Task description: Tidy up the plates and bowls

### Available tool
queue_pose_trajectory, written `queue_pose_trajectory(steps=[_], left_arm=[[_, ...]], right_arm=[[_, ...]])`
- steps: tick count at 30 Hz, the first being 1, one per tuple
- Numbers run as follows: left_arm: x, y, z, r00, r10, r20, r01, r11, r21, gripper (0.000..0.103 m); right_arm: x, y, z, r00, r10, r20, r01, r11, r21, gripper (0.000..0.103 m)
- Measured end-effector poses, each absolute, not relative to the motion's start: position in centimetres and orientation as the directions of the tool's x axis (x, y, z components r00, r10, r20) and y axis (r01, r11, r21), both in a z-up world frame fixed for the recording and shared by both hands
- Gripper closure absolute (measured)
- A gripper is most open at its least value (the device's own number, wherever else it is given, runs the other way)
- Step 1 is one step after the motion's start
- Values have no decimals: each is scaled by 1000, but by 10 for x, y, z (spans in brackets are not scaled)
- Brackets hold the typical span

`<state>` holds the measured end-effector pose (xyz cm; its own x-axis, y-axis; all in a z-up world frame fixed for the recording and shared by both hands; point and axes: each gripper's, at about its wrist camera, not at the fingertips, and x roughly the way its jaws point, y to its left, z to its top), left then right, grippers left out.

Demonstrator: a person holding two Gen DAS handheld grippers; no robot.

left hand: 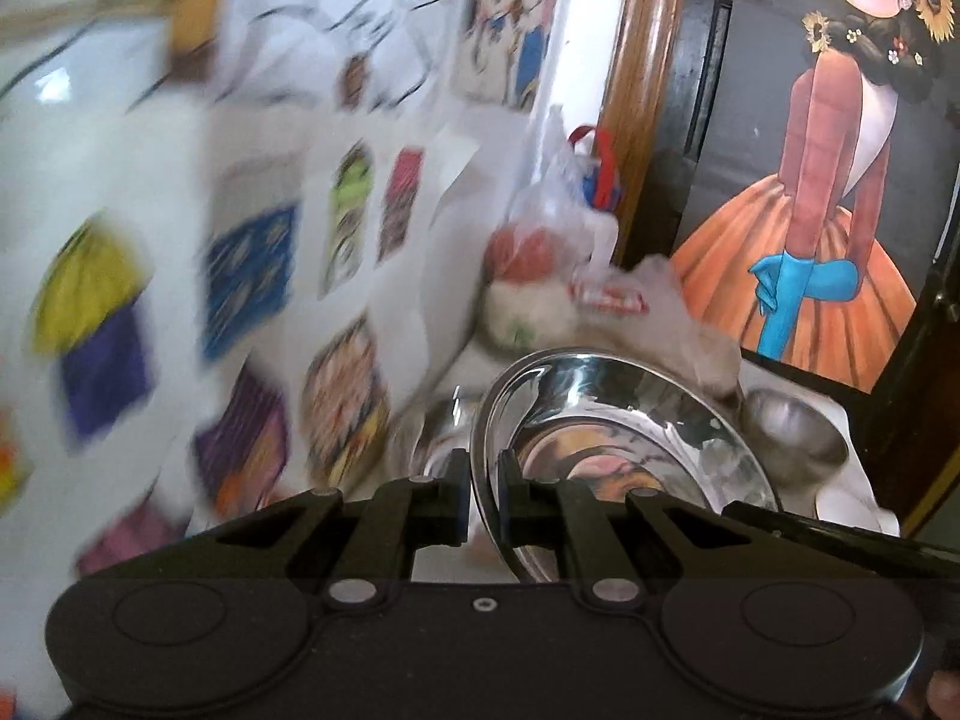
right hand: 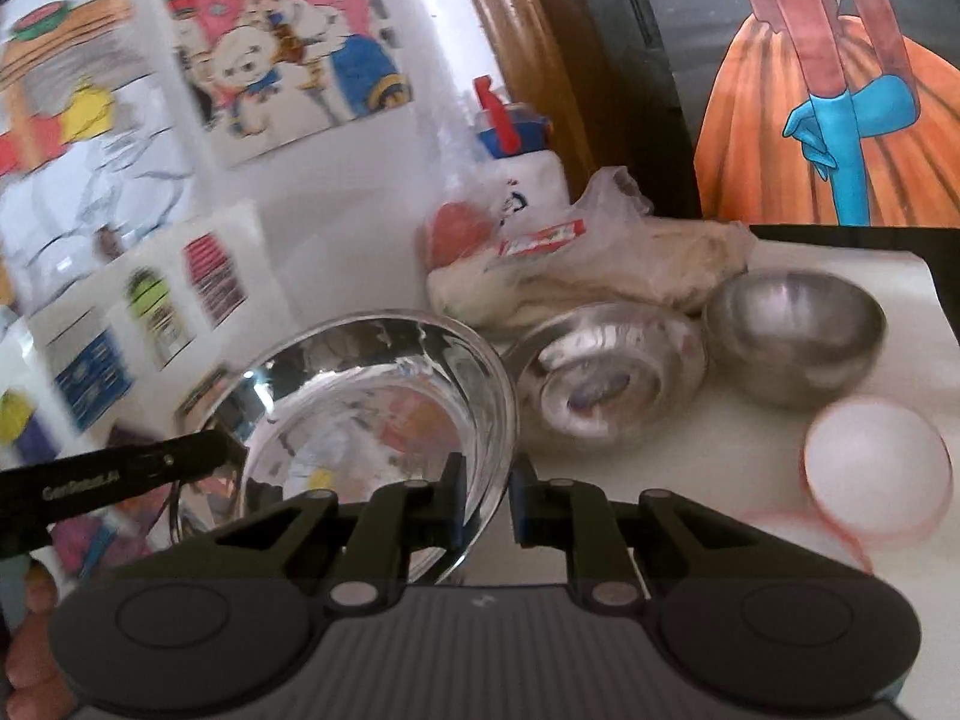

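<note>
Steel everywhere. Left hand-held gripper (left hand: 483,495) clamped tight on the near rim of a shiny steel plate (left hand: 630,420), tilted, off the counter. From the right wrist view: right hand-held gripper (right hand: 487,495) pinching the rim of a polished steel bowl (right hand: 372,396), jaws nearly together, with the other gripper's black finger (right hand: 120,474) touching that bowl's left edge. Only here: an overturned steel bowl (right hand: 606,384) just beside it, a dull upright steel bowl (right hand: 792,336) further right, and a white bowl with a red rim (right hand: 876,468) near the front. Left view catching just one dull bowl (left hand: 792,438) behind the plate. Both showing plastic bags of food (right hand: 576,264) at the back. White-covered counter (right hand: 900,294), wall papered with colourful drawings (right hand: 282,36), wooden door frame (left hand: 642,90), dark door bearing a painted figure in an orange skirt (left hand: 798,276).
</note>
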<state>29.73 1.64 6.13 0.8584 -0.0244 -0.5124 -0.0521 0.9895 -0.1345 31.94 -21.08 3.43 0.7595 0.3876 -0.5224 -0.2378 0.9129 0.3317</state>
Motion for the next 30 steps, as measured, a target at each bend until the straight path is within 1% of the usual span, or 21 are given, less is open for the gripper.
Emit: queue_pose_trajectory(steps=[4, 9, 14, 22, 27, 30], left_arm=[[327, 4, 66, 864, 31, -503, -58, 998, -39, 94], [356, 8, 55, 843, 99, -529, -110, 994, 10, 93], [371, 18, 37, 811, 143, -567, -155, 988, 28, 92], [378, 23, 22, 781, 186, -596, -186, 981, 61, 90], [380, 26, 14, 766, 195, -613, -194, 979, 70, 90], [382, 28, 8, 755, 182, -630, -190, 980, 55, 89]], right_arm=[[352, -200, 34, 766, 367, -528, -235, 924, 302, 87], [381, -184, 26, 743, 380, -551, -258, 922, 288, 87], [398, -168, 16, 721, 398, -567, -294, 917, 270, 87], [410, -156, 7, 700, 414, -582, -329, 910, 252, 87], [411, -155, 0, 678, 429, -597, -346, 903, 256, 88], [410, -156, 1, 673, 429, -603, -350, 902, 251, 87]])
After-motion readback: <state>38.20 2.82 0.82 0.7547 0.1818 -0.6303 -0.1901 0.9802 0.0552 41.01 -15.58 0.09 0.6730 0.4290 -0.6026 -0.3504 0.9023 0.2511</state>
